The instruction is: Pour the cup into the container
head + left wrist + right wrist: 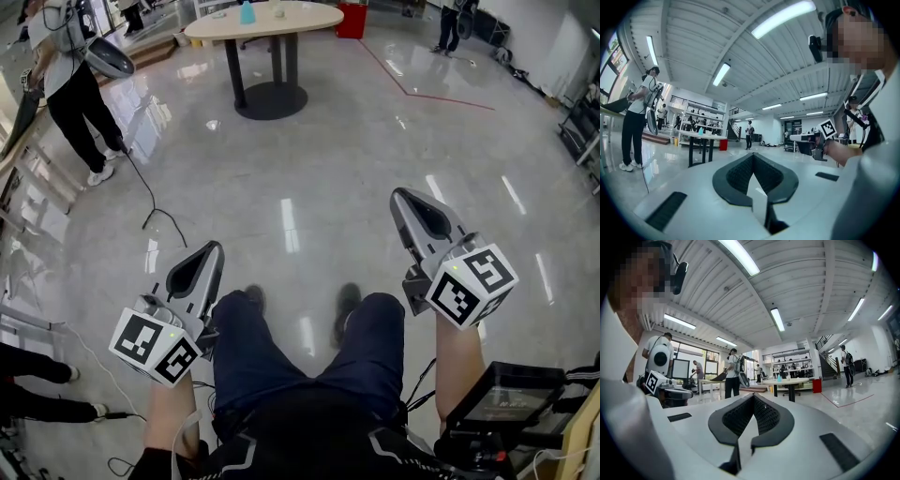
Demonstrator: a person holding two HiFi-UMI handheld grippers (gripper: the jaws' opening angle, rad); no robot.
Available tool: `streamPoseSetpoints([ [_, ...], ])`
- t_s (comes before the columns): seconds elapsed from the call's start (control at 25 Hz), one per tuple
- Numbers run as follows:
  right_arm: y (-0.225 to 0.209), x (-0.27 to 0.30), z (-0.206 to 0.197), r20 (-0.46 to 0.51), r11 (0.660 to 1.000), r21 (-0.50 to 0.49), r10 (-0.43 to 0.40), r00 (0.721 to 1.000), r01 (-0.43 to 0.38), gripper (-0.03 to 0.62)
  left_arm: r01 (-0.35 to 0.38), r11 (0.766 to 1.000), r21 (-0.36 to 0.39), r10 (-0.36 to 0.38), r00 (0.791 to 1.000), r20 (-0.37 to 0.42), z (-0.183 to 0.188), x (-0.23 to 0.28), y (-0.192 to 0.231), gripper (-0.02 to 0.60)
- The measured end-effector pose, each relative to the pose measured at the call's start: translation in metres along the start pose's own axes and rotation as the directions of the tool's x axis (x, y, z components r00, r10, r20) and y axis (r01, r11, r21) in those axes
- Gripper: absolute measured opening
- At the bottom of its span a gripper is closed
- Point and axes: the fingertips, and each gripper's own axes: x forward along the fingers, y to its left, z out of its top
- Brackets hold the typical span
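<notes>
A light blue cup [247,12] stands on a beige oval table [300,19] far across the room. A small pale item [278,10] sits beside it, too small to identify. My left gripper [213,250] is held low by my left knee, jaws shut with nothing in them. At the right, my right gripper [401,198] points forward, also shut and empty. The left gripper view has its closed jaws [753,157] aimed toward the table [701,134] and cup [700,131]. In the right gripper view the shut jaws [753,397] face the same table [790,380].
A person with a backpack device [75,84] stands at the left, and a cable [150,202] trails across the glossy floor. A red bin [352,19] sits behind the table. A red floor line [422,94] runs to the right. A screen unit [506,394] is at my right hip.
</notes>
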Motion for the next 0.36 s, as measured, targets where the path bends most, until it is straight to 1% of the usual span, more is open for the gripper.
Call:
streamPoseSetpoints([
  [0.12,0.001,-0.002,0.001,-0.002,1.0,0.004,0.005,1.0,-0.005,0.004,-0.009,1.0,-0.002,0.009,1.0,-0.003,0.003,-0.004,-0.001,0.0],
  [0.36,0.004,0.003,-0.013,-0.005,1.0,-0.007,0.012,1.0,-0.012,0.004,-0.039,0.999,-0.02,0.039,0.999,-0.007,-0.014,-0.009,0.015,0.0],
])
